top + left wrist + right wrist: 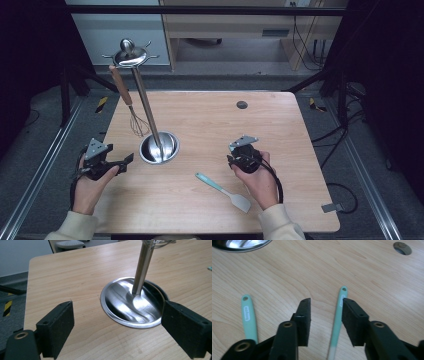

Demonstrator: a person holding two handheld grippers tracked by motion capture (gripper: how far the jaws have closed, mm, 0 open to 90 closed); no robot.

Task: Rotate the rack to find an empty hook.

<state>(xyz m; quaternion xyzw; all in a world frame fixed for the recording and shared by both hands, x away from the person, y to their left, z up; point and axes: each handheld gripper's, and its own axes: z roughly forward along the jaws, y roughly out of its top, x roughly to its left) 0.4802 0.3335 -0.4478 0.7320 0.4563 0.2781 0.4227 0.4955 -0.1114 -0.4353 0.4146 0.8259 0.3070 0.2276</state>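
Note:
A steel utensil stand rises from a round base on the wooden table. A whisk with a wooden handle hangs from its top hooks. My left gripper is open wide just left of the base, nothing between its jaws. A teal-handled spatula lies near the front. My right gripper hovers open over a second teal handle, which lies between the jaws, close to the right one; the pads do not press on it.
A round cable hole sits near the table's far edge. Metal rails run along both sides of the table, with cables on the floor at right. A wooden cabinet stands beyond the far edge.

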